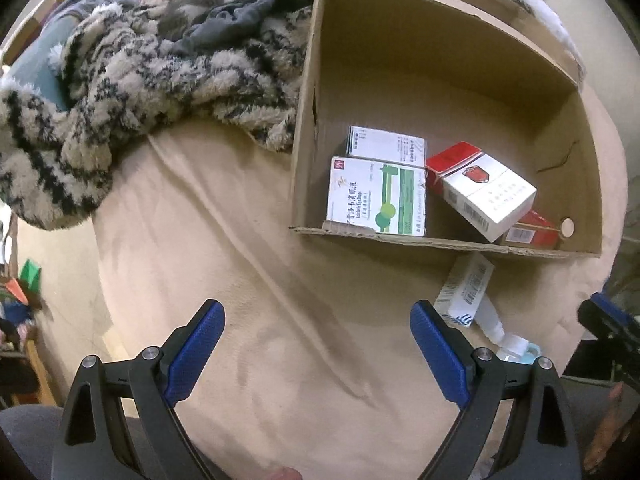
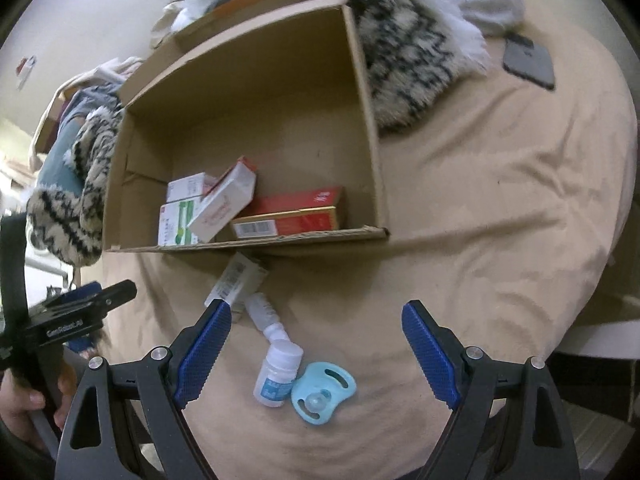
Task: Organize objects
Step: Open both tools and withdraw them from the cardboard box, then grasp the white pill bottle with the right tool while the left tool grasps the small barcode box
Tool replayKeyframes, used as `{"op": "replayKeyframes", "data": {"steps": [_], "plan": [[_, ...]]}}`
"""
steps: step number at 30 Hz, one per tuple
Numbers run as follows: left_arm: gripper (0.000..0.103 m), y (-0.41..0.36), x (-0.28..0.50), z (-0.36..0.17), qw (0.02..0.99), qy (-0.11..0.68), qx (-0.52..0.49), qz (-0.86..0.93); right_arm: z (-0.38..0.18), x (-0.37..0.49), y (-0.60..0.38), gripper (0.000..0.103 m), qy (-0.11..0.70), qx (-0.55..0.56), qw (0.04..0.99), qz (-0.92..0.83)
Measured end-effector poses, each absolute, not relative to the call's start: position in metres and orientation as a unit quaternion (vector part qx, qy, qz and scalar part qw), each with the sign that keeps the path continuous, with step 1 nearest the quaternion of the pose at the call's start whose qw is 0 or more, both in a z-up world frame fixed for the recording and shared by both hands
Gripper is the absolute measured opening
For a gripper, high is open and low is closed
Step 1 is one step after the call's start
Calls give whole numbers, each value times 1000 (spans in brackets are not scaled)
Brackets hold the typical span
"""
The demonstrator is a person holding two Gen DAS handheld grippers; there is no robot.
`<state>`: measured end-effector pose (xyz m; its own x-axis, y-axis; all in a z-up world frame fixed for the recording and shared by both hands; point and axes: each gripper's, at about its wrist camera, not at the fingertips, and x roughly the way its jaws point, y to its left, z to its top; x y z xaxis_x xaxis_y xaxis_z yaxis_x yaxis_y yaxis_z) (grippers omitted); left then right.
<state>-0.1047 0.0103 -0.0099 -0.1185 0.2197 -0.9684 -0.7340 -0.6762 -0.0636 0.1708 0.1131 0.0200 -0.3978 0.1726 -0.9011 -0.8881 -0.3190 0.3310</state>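
Cardboard box (image 2: 280,120), upper centre, already holds four packs (one leaning). Still outside on the bed (image 2: 480,220): barcode carton (image 2: 238,280), white bottle (image 2: 278,376), blue pacifier (image 2: 322,394), lower centre. Right gripper (image 2: 316,348) and left gripper (image 1: 318,344) both spread wide, empty.

Light blue pacifier (image 2: 323,393), striped blanket (image 1: 132,120).

We hold both tongs spread wide, gripping nothing. Left tongs (image 1: 316,320) level and low. Right tongs (image 2: 316,320) the same. Our left hand (image 2: 24,404) wraps its handle, seen in right wrist view.
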Motion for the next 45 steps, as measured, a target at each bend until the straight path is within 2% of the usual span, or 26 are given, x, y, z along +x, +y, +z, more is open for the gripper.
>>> {"op": "replayKeyframes", "data": {"steps": [8,9,10,11,16,21,23,24,25,29,32,39,45], "plan": [[93,13,-105,-9,338,228,-573,711,-8,131,98,93,423,-488,308,698],[93,14,-104,-10,339,229,-573,710,-11,123,92,90,413,-502,290,702],[93,14,-104,-10,340,230,-573,710,-13,116,85,83,400,-515,276,706],[93,14,-103,-10,341,230,-572,709,-15,109,79,81,382,-531,266,708],[93,14,-102,-10,343,232,-573,708,-25,79,45,81,229,-613,246,715],[93,14,-102,-10,342,231,-575,707,-30,72,36,80,188,-632,235,714],[93,14,-102,-10,343,231,-576,705,-31,71,33,76,187,-636,227,714],[93,14,-101,-10,343,231,-576,705,-31,70,32,65,186,-637,223,714],[93,14,-101,-10,344,231,-576,705,-33,70,31,63,183,-641,223,712],[93,16,-98,-13,344,238,-577,702,-29,70,27,62,175,-638,220,717],[93,16,-97,-14,344,241,-576,701,-15,73,28,62,199,-610,212,737],[93,15,-99,-17,334,244,-576,705,35,95,49,62,274,-488,235,795],[93,16,-93,-19,341,262,-566,703,64,101,65,62,300,-404,263,823]]}}
